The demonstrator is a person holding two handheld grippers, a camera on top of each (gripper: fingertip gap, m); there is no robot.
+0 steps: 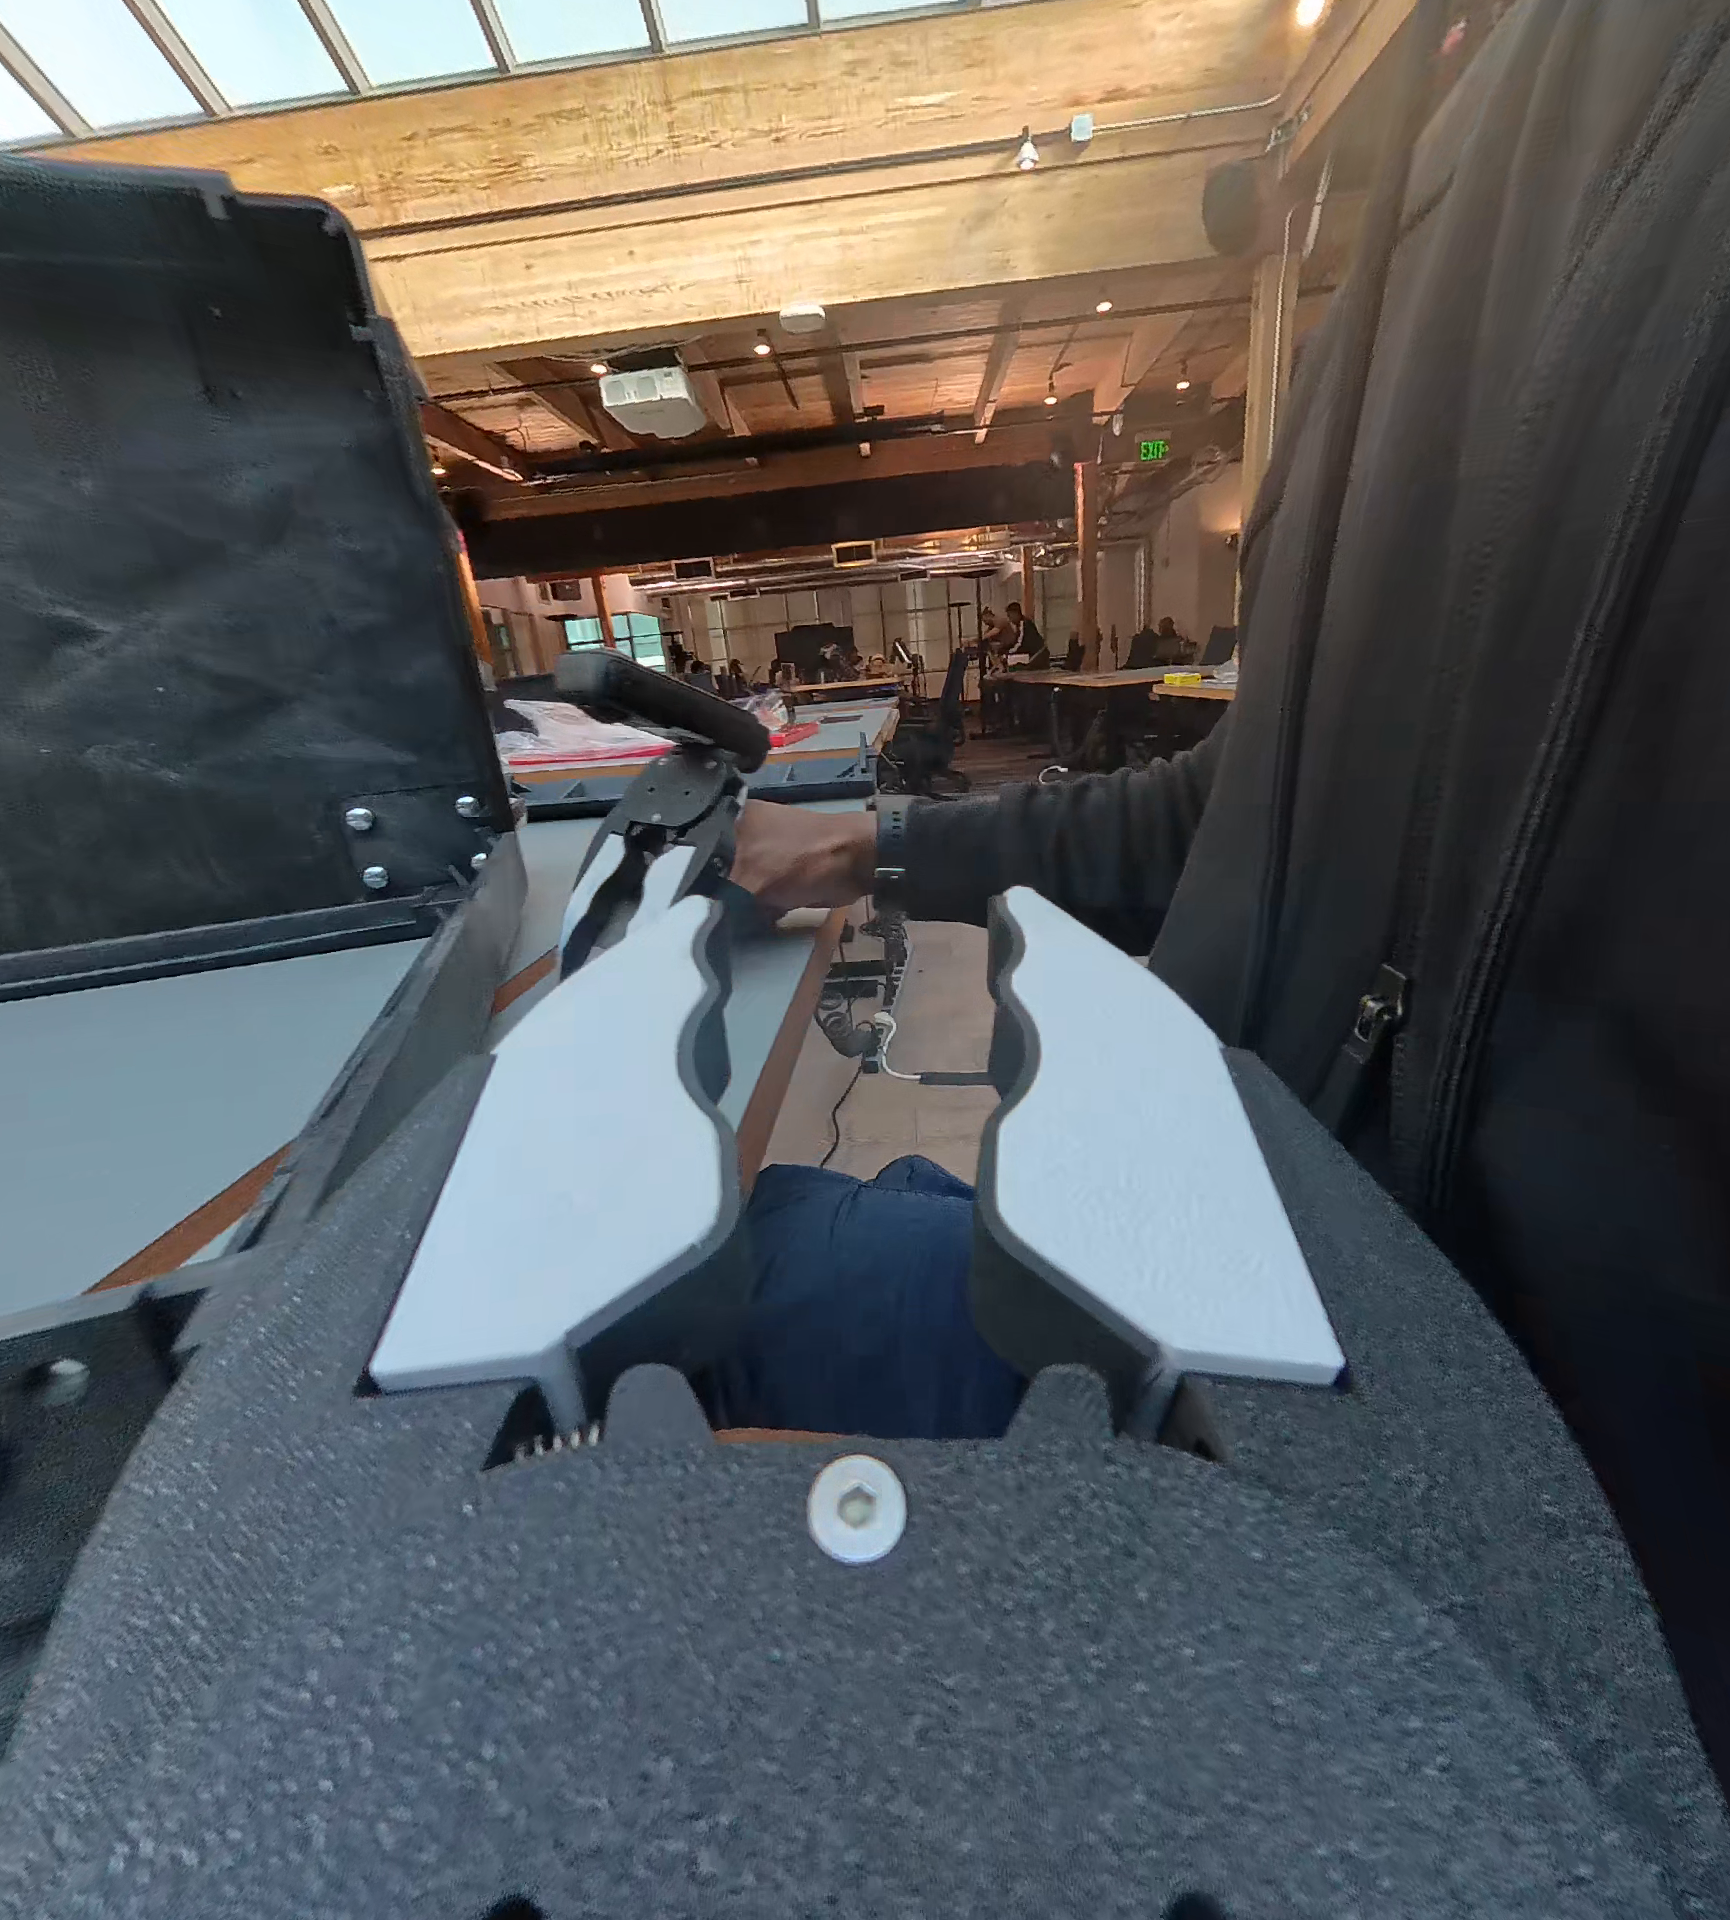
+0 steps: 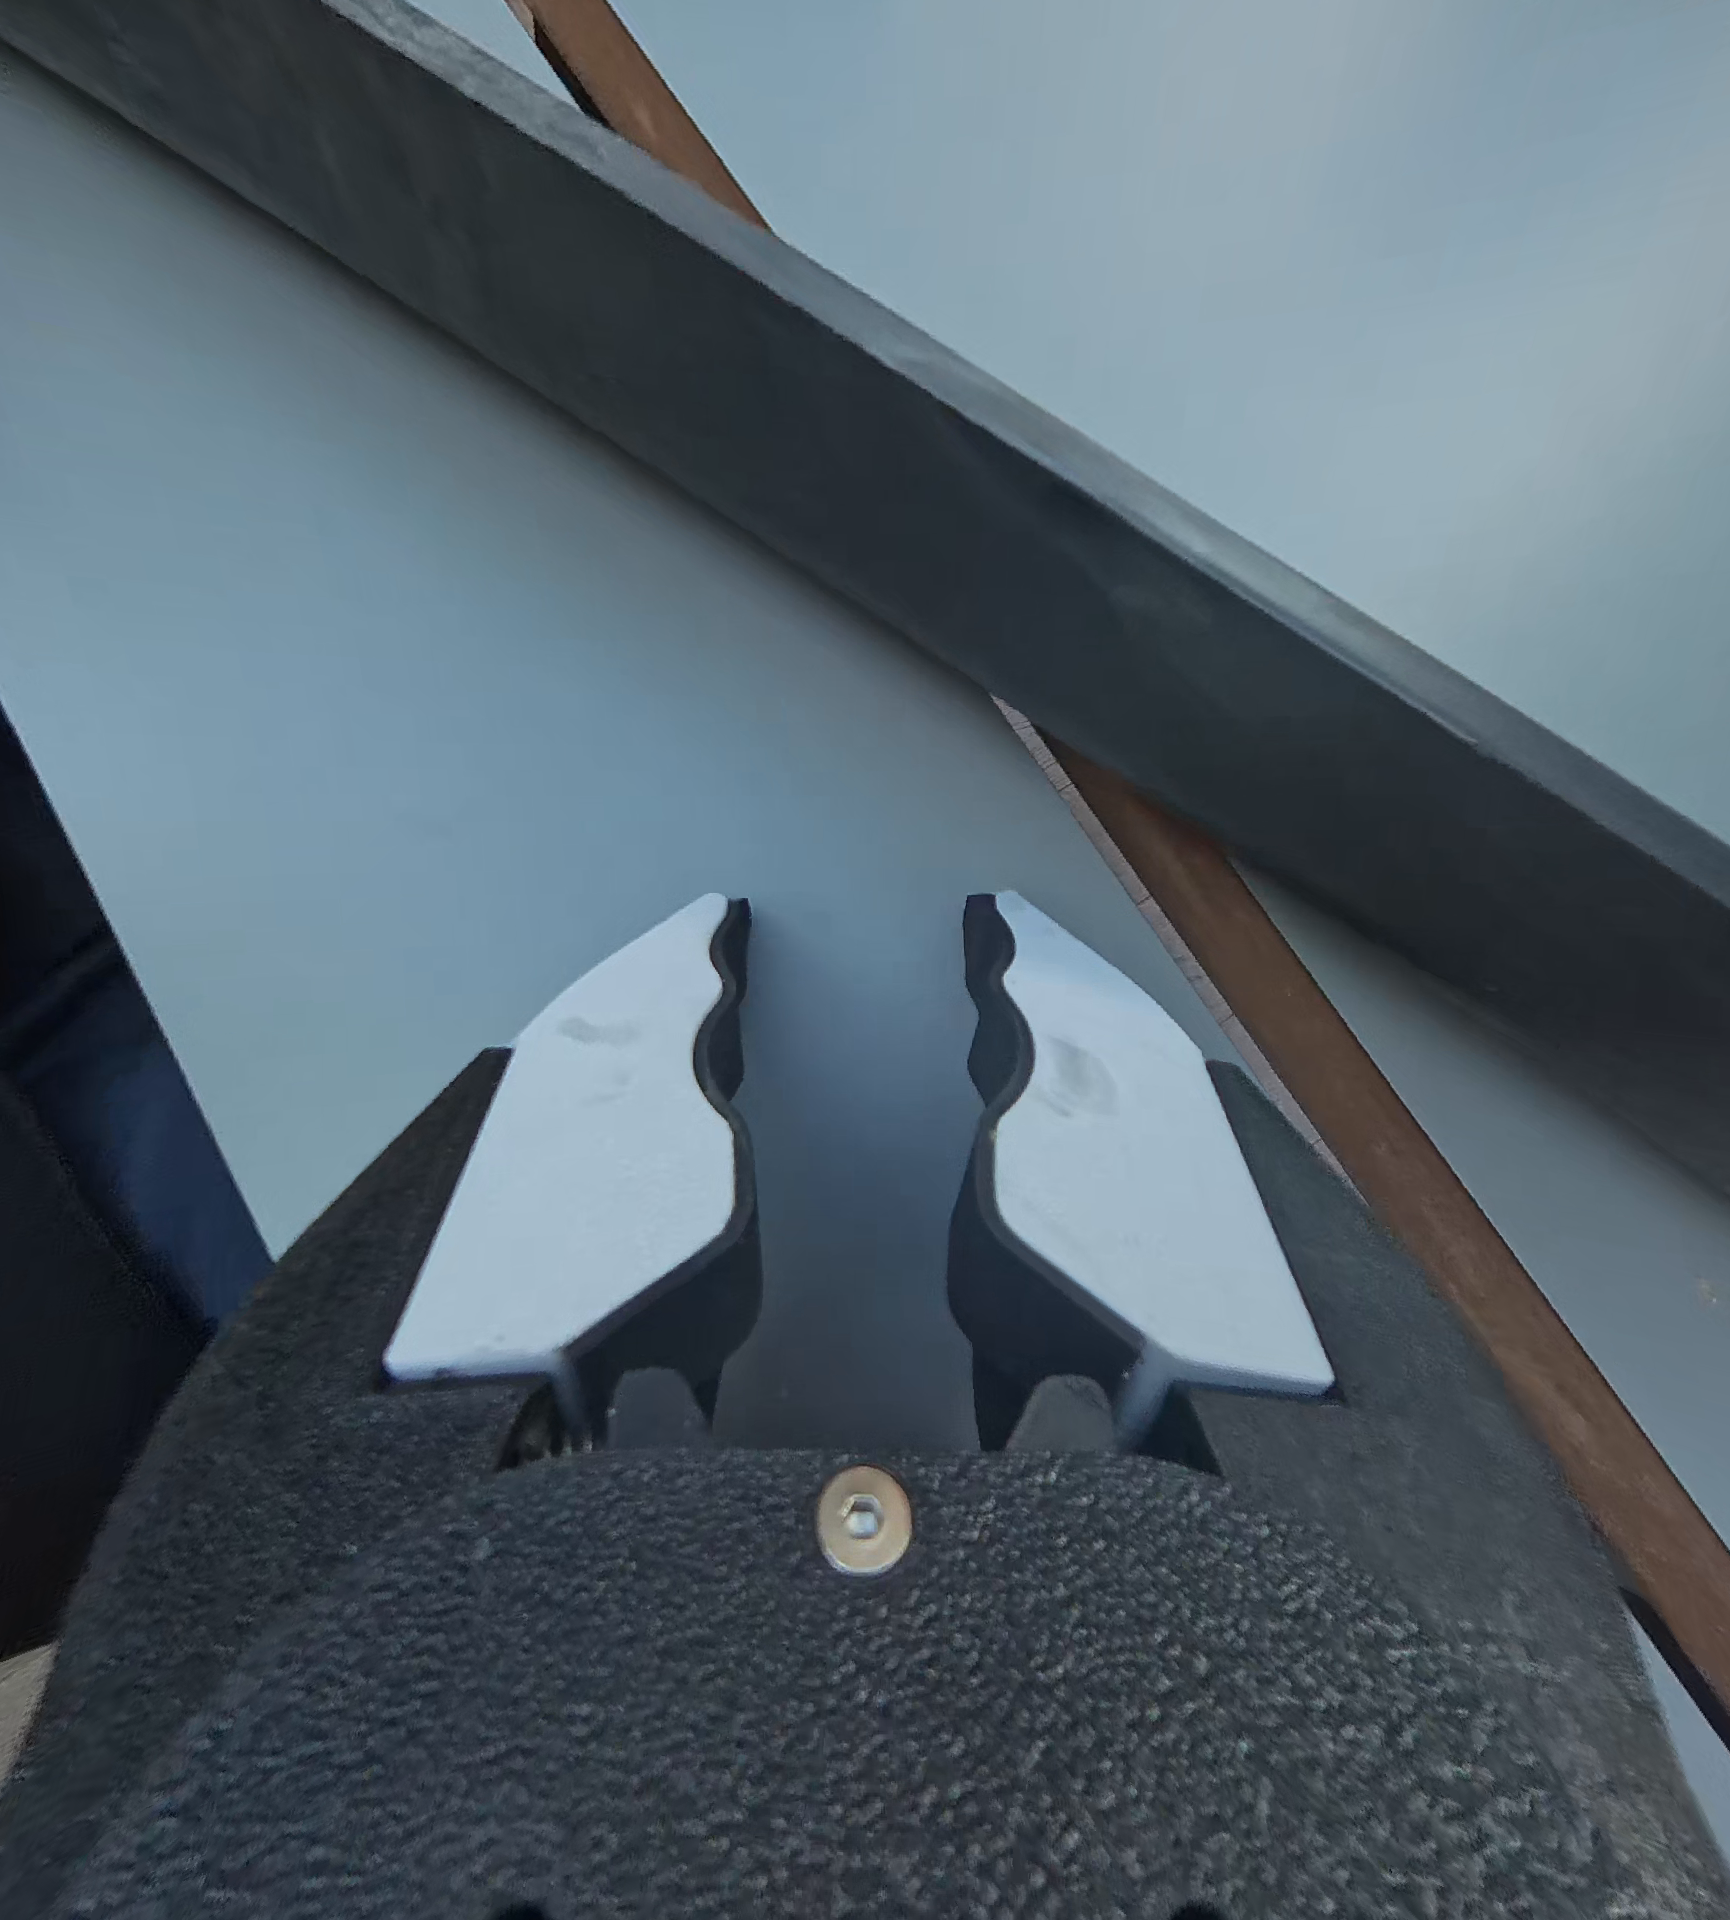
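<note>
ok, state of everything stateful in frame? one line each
left gripper: open, holding nothing
right gripper: open, holding nothing, pointed down at the grey tabletop
black case: open, lid raised upright
jacket zipper: done up

My left gripper (image 1: 850, 914) was raised level, jaws apart, nothing between the pads. My right gripper (image 2: 856, 914) pointed steeply down, jaws parted and bare, gripped by my right hand (image 1: 804, 857), dark sleeve (image 1: 1048, 842) outstretched.
</note>
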